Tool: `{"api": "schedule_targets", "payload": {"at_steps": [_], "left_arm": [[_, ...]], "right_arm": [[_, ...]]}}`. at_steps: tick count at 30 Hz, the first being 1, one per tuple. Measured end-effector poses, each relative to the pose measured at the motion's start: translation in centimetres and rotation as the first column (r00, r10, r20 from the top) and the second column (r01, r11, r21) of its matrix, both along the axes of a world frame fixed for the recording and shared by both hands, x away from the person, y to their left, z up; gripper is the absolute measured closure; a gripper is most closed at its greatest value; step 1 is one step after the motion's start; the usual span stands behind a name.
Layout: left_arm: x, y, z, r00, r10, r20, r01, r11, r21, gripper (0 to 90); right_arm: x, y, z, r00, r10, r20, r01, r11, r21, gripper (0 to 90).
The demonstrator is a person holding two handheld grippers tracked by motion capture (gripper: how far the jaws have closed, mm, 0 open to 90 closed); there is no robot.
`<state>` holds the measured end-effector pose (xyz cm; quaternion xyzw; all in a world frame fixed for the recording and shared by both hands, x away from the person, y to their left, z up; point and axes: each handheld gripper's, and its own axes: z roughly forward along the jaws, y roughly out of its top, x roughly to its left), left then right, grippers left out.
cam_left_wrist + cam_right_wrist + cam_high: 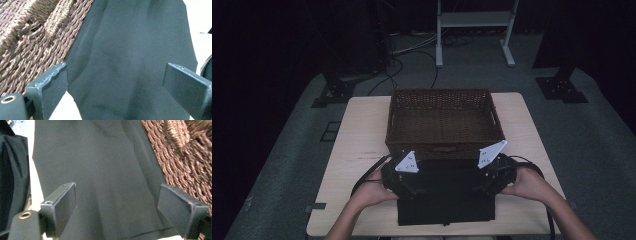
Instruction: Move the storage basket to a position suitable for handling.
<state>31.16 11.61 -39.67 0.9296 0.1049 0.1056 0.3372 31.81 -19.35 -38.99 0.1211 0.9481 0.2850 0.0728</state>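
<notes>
From the high view, a folded black cloth (446, 200) lies at the near edge of the light wooden table (362, 135), its far edge touching the front wall of a brown wicker basket (443, 145) that stands at 12 o'clock from it with nothing visible inside. The left gripper (409, 186) sits over the cloth's 9 o'clock side and the right gripper (484, 184) over its 3 o'clock side, each held in a hand; how far their jaws are spread cannot be made out here. The left gripper view shows what the high view cannot: the jaws stand wide apart with the black cloth between and beyond them, not pinched, and the basket's weave at 10 o'clock. The right gripper view likewise shows widely spread jaws over the cloth, its hem at 6 o'clock, with the basket at 2 o'clock.
</notes>
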Motion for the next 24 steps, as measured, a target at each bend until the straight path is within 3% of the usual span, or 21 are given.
{"api": "schedule_targets", "payload": {"at_steps": [20,24], "left_arm": [[0.9,-1.8,-1.6,0.9988,-0.023,-0.042,0.025,0.9977,0.062,5.3],[1.1,-2.1,-2.0,0.9982,-0.023,-0.055,0.027,0.9979,0.059,5.4]], "right_arm": [[0.5,1.3,-1.2,0.9992,0.023,-0.032,-0.024,0.999,-0.027,14.8],[0.7,1.5,-1.7,0.9990,0.024,-0.037,-0.026,0.999,-0.035,14.8]]}}
